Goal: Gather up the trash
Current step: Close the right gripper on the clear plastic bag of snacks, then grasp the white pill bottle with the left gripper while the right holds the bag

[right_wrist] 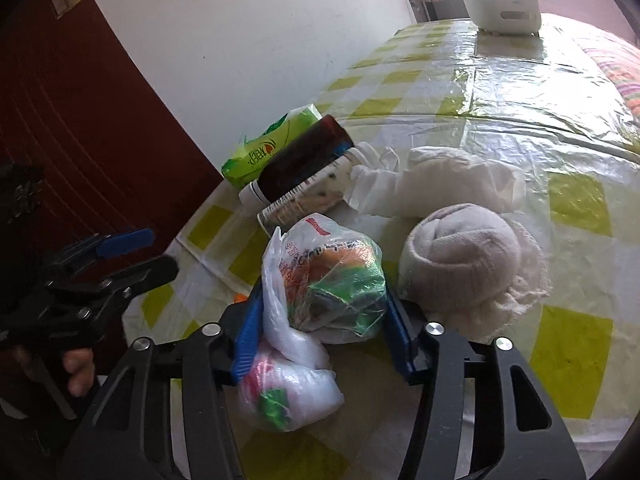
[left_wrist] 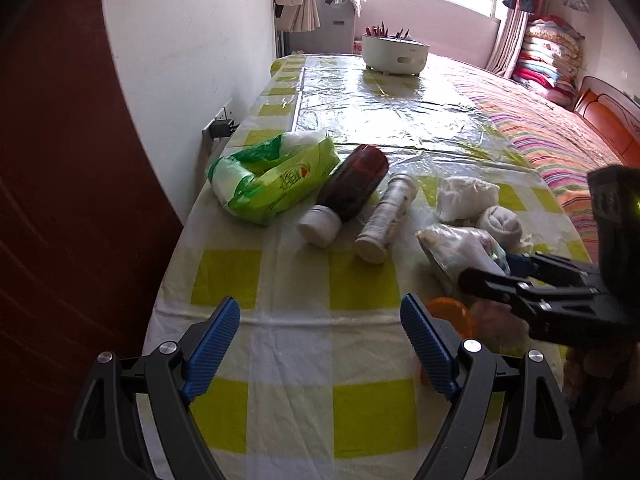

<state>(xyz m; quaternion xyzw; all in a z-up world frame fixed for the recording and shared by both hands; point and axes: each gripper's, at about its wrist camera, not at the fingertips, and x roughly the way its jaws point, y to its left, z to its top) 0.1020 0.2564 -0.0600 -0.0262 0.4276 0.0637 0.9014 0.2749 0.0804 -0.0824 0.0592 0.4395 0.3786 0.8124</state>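
**A:** What is on the table?

**B:** A table (left_wrist: 292,360) with a yellow-and-white checked cloth under clear plastic. Near its wall side lies a green tissue pack (left_wrist: 272,184). Beside that, a dark brown bottle (left_wrist: 352,188) with a white cap lies on its side, then a pale tube (left_wrist: 388,216), also lying down. Further toward the bed side sit a crumpled white tissue (left_wrist: 464,196) and a rolled grey sock (right_wrist: 460,256). A white appliance (left_wrist: 394,56) stands at the far end.

**A:** Where is the trash?

**B:** A small plastic bag of trash (right_wrist: 324,280), clear with green and orange wrappers inside, lies at the near edge, just beside the sock.

**A:** And the grippers?

**B:** The right gripper (right_wrist: 320,320) has its blue pads pressed against both sides of the bag, clamped on it. The left gripper (left_wrist: 320,344) hangs above bare cloth, fingers wide apart, holding nothing.
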